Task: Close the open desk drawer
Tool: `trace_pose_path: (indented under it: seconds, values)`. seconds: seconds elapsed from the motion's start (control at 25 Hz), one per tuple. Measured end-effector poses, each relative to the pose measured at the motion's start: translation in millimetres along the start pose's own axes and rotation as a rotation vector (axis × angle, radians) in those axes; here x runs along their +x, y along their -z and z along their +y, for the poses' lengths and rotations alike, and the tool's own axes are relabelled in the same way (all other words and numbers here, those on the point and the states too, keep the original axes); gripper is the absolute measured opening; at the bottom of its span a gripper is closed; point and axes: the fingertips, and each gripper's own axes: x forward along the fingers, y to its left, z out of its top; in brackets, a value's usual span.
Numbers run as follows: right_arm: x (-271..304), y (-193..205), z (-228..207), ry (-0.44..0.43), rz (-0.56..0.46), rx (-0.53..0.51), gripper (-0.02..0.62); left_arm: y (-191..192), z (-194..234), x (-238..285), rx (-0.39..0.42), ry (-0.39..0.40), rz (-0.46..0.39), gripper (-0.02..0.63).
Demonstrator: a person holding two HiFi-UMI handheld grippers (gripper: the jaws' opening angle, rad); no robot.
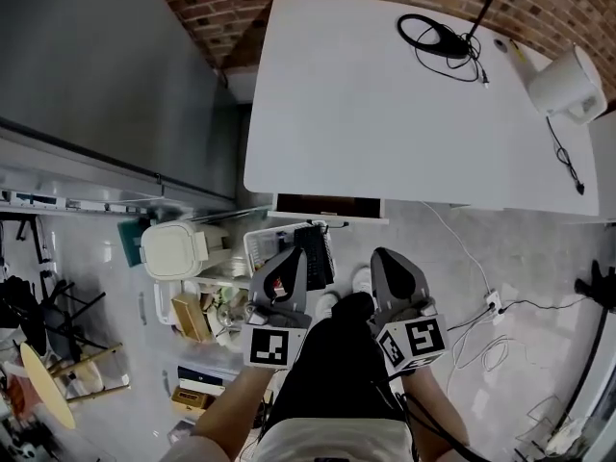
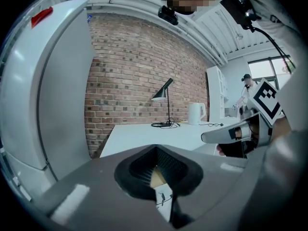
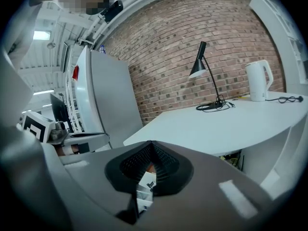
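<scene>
The white desk (image 1: 385,104) fills the top of the head view. Its drawer (image 1: 325,207) sticks out a little from under the near edge, showing a dark brown inside and a white front. My left gripper (image 1: 292,264) and right gripper (image 1: 387,262) hang side by side below the drawer, short of its front and touching nothing. Both are shut and hold nothing. In the left gripper view the left gripper's jaws (image 2: 156,171) meet in front of the desk top (image 2: 159,131). The right gripper view shows the right gripper (image 3: 149,168) shut, with the desk (image 3: 216,124) ahead and to the right.
A tall grey cabinet (image 1: 106,65) stands left of the desk. On the desk are a white kettle (image 1: 568,85) and a lamp base with coiled cable (image 1: 438,37). On the floor are a white bin (image 1: 173,250), a wire basket (image 1: 279,248), boxes and a power strip (image 1: 493,303).
</scene>
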Motion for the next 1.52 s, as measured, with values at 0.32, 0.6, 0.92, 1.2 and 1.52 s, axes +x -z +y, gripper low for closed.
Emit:
trace_pose_path:
  seconds: [0.32, 0.6, 0.92, 1.2, 1.52]
  values:
    - [27.7, 41.8, -16.2, 0.022, 0.002, 0.022, 0.023, 48.8, 7.5, 23.5, -0.007, -0.013, 0.015, 0.002]
    - [50.8, 79.1, -32.3, 0.038, 0.031, 0.03, 0.023, 91.0, 10.7, 47.0, -0.015, -0.013, 0.058, 0.002]
    - [73.1, 118.6, -37.8, 0.048, 0.077, 0.072, 0.022, 137.0, 14.1, 62.7, -0.018, -0.029, 0.117, 0.002]
    - [90.8, 150.5, -51.7, 0.063, 0.113, 0.077, 0.023, 173.6, 22.6, 76.6, -0.026, -0.046, 0.162, 0.002]
    - [106.3, 161.2, -63.3, 0.063, 0.144, 0.062, 0.023, 190.9, 30.1, 85.7, -0.018, -0.056, 0.201, 0.002]
